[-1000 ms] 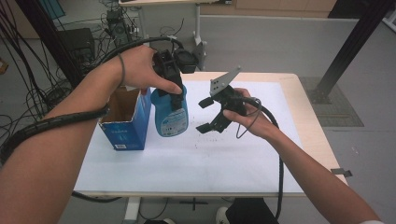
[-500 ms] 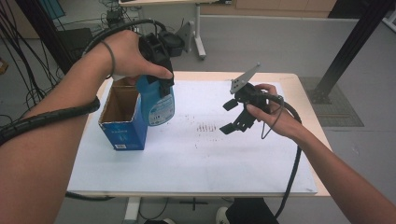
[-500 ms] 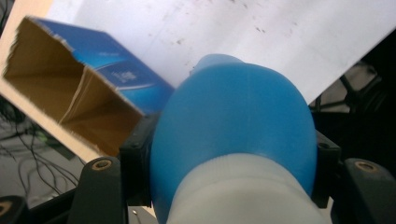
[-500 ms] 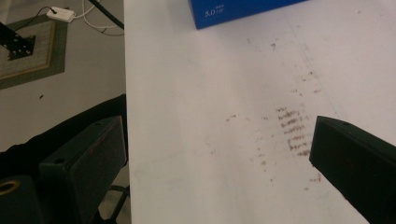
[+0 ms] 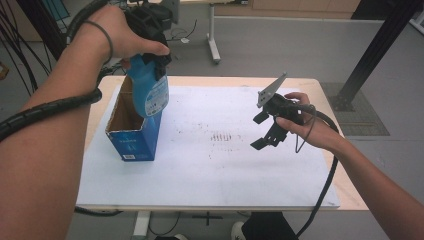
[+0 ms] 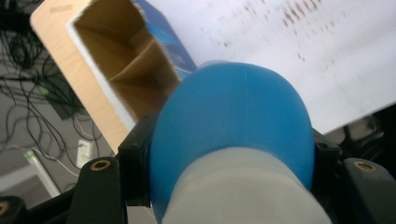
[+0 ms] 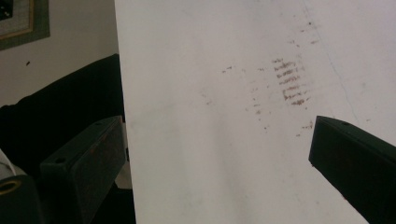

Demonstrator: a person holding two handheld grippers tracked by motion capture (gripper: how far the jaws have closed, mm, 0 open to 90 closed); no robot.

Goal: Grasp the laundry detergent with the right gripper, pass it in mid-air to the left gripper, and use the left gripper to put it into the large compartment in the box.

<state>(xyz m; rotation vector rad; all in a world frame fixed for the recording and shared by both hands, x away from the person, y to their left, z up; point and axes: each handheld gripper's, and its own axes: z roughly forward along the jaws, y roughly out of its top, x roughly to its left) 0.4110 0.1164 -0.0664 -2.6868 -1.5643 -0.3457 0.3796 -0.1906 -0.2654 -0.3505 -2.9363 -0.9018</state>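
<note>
Blue bottle (image 5: 148,92) hangs clamped in the left tool (image 5: 150,30), just above the open cardboard box (image 5: 131,131), apparently for lowering inside; the right tool (image 5: 266,134) idles, jaws apart.

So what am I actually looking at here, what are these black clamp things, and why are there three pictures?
A person sits at a table covered with a white sheet, holding a black two-jaw tool in each hand. The high view comes from a fixed camera above the table. The other two come from small cameras riding on each tool, looking along its jaws. The left tool is clamped on a blue bottle, held in the air over an open blue cardboard box standing on the table; the left gripper view shows the bottle up close with the box beyond it. The right tool hovers above the sheet, jaws apart, holding nothing.
</note>
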